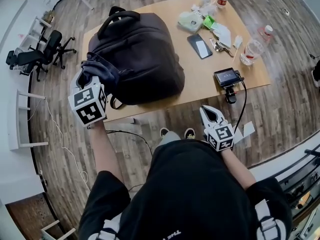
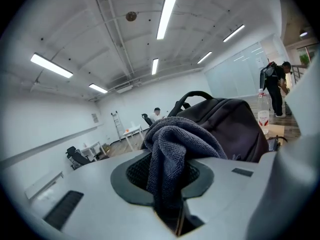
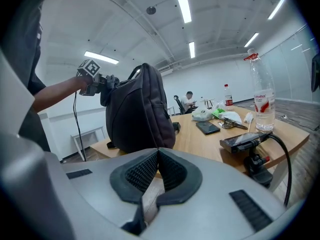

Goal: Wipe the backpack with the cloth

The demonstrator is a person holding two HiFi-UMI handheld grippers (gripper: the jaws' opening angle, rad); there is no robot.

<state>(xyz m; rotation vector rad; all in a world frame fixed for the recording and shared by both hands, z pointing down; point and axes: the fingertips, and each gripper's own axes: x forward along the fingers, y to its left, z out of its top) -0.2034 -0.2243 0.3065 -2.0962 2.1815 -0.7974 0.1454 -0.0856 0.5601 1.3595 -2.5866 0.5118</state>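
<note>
We hold the grey cloth (image 1: 106,73) pinched in the closed jaws of our left gripper (image 1: 89,80) at the head view's left, just beside the upright backpack (image 1: 145,54) on the table (image 1: 200,81), while our right gripper (image 1: 207,113), closed on nothing, hangs farther off at lower right.

The dark brown backpack (image 1: 145,54) stands upright at the left end of the wooden surface (image 1: 200,79), carry handle uppermost, while the dark grey-blue microfibre cloth (image 1: 102,71) sits bunched close against its upper side, pinched between the fingers (image 2: 135,171) of the left gripper (image 2: 172,194).
</note>
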